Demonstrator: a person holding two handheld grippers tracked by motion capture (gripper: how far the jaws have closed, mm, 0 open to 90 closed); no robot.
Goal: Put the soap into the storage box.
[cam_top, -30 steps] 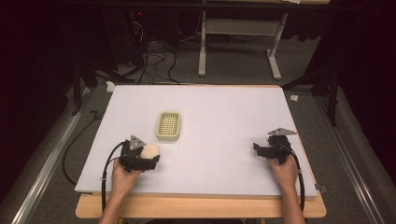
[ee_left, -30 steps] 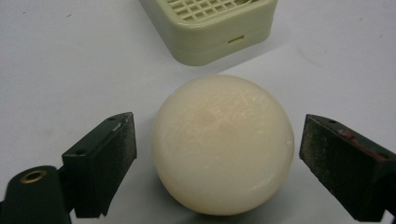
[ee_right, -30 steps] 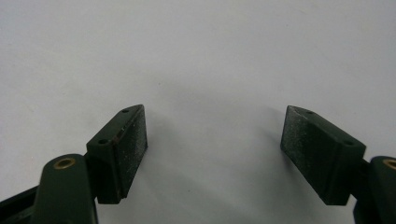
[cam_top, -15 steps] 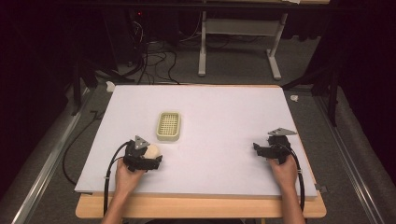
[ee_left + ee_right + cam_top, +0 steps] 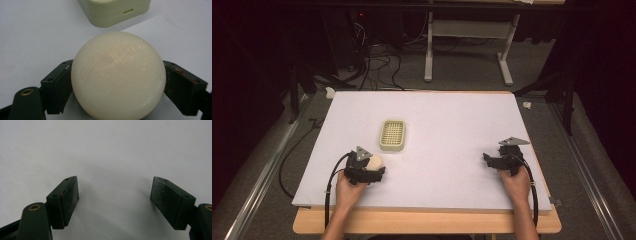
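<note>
A: What is recorded for the left tongs (image 5: 371, 169)?

B: The left tongs are found closed on the soap (image 5: 117, 75); both pads are pressed against its flanks in the left gripper view. In the high view the soap (image 5: 375, 161) is seen at the tips of the tongs, near the front left of the tabletop (image 5: 452, 125).

A: What has changed over the last second?

B: Little. Against the two earlier high views the left tongs have been drawn slightly back toward the person, and the soap has been carried with them. Whether it has been lifted clear of the tabletop cannot be told.

A: And the dish?

B: The dish (image 5: 393, 135) is noted just ahead of the left tongs, a short gap beyond the soap. Its near wall (image 5: 117, 15) is seen directly past the soap in the left gripper view. No shift is noted.

A: The right tongs?

B: The right tongs (image 5: 115, 202) are held open over bare tabletop, with nothing between the pads. They are kept well apart from the soap, and no movement is recorded.

A: What is implied for the work?

B: The grasp is judged secured. A short forward carry to the dish is judged outstanding.
</note>
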